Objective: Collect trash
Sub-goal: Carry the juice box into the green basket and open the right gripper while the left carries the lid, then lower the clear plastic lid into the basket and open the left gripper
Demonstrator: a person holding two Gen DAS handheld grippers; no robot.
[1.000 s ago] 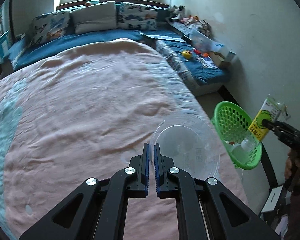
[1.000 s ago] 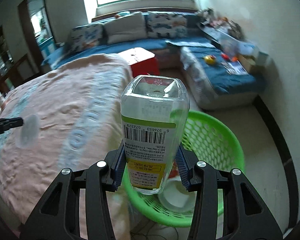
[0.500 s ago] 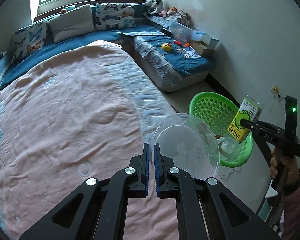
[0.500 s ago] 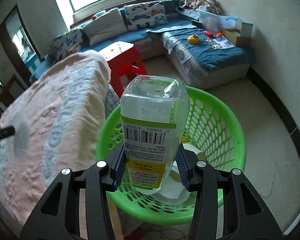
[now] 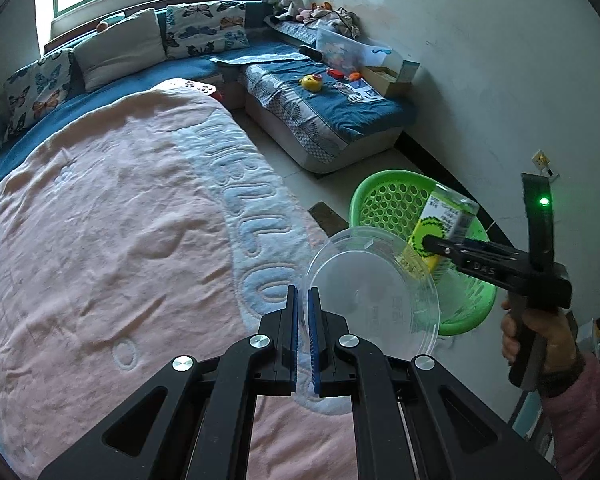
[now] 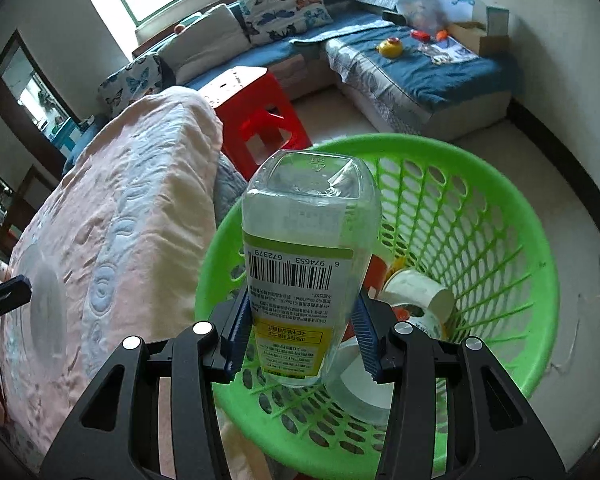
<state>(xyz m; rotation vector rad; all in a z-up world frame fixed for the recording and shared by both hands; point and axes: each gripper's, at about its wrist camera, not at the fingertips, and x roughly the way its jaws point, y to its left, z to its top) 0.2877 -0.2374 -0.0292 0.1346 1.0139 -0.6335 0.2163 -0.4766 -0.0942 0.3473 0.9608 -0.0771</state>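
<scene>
My left gripper [image 5: 302, 296] is shut on the rim of a clear round plastic lid [image 5: 374, 294], held over the pink blanket near the bed's edge. My right gripper [image 6: 304, 316] is shut on a clear plastic bottle [image 6: 308, 248] with a yellow-green label, held base forward over the green mesh basket [image 6: 496, 216]. In the left wrist view the right gripper [image 5: 428, 245], the bottle [image 5: 444, 220] and the basket [image 5: 384, 200] show at the right, with a hand on the handle. A paper cup [image 6: 420, 292] and a clear container lie inside the basket.
The bed with the pink blanket [image 5: 112, 240] fills the left. A red plastic stool [image 6: 256, 116] stands between bed and basket. A blue sofa [image 5: 332, 108] with toys and boxes runs along the far wall. Tiled floor surrounds the basket.
The right gripper has come down with the bottle over the basket and rolled. The left gripper has carried the lid sideways toward the bed's edge and the basket.
</scene>
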